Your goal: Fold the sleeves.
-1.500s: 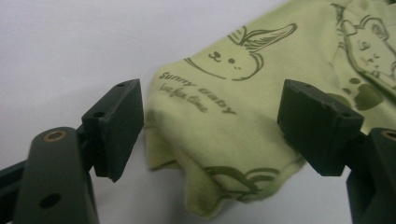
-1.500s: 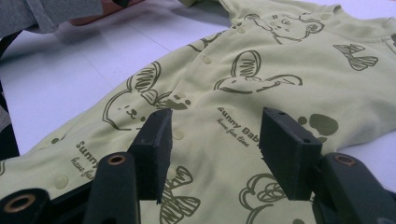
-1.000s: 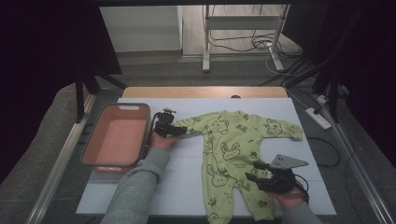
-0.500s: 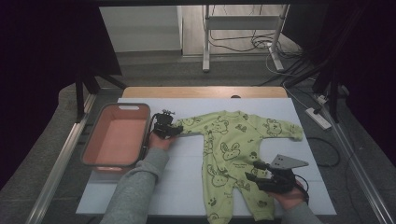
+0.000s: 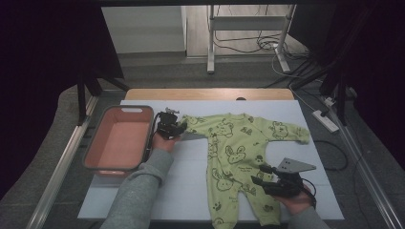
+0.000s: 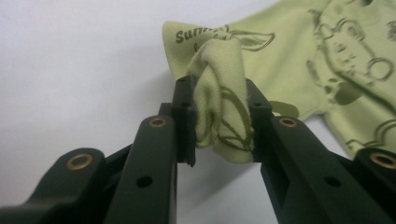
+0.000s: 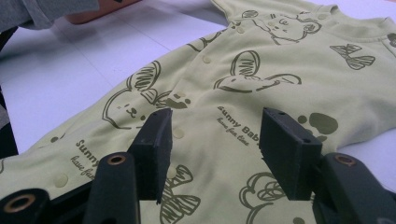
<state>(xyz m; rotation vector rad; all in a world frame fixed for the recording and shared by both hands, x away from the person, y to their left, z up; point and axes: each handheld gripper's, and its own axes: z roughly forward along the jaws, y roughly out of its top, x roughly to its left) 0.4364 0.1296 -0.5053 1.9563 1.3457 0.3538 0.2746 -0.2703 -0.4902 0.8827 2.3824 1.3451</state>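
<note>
The green baby romper [image 5: 236, 157] is lying flat on the white bench [image 5: 191, 191], its long axis running from the collar at the far side toward me, sleeves spread out sideways. My left hand-held gripper [image 5: 170, 125] is sitting at the tip of the left sleeve [image 6: 222, 116], beside the pink bin [image 5: 117, 143]; its jaws have just been closing and are now pinching a bunched fold of that cuff. My right hand-held gripper [image 7: 215, 154] is hovering over the near leg, jaws spread apart and grasping nothing. The body of the romper is lying to the right of the pinched sleeve, so I am judging that any fold goes that way.
</note>
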